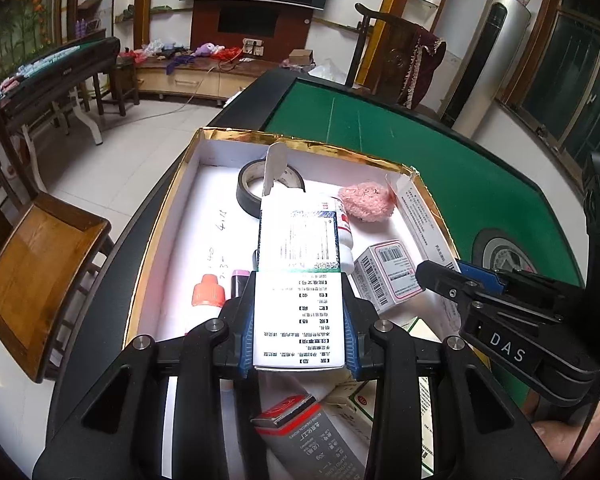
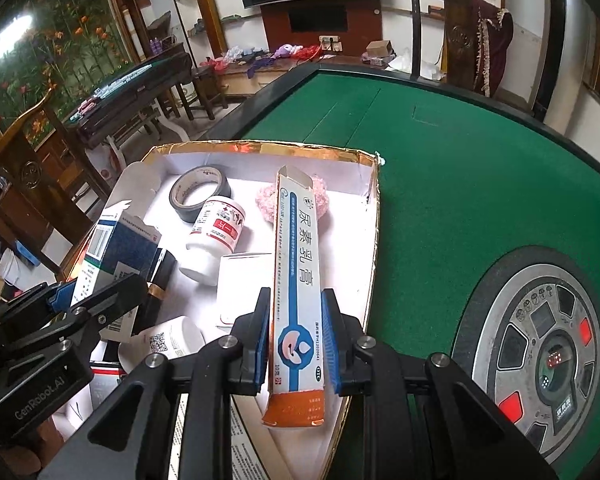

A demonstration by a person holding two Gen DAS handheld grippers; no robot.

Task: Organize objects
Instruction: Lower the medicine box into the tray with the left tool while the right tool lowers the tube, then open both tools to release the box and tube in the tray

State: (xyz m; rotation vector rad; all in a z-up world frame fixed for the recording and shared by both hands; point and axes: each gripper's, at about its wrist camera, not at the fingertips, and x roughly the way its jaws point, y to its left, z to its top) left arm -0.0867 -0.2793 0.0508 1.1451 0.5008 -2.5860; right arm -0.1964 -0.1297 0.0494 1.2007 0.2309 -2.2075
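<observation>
Cartons were lifted for sorting: left gripper clamped a white-and-blue medicine carton, right gripper a long ointment carton, both above the gold-rimmed tray on the green counter.

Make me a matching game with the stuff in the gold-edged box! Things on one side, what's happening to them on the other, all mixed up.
Things:
1. long white, blue and orange carton
2. blue-and-white medicine box with a barcode
3. black roll of tape
4. white bottle with a red label

What's happening:
A. lying on its side in the box
B. held by the left gripper
C. lying flat near the box's far wall
D. held by the right gripper

Pairs: 1-D, 2-B, 3-C, 4-A
</observation>
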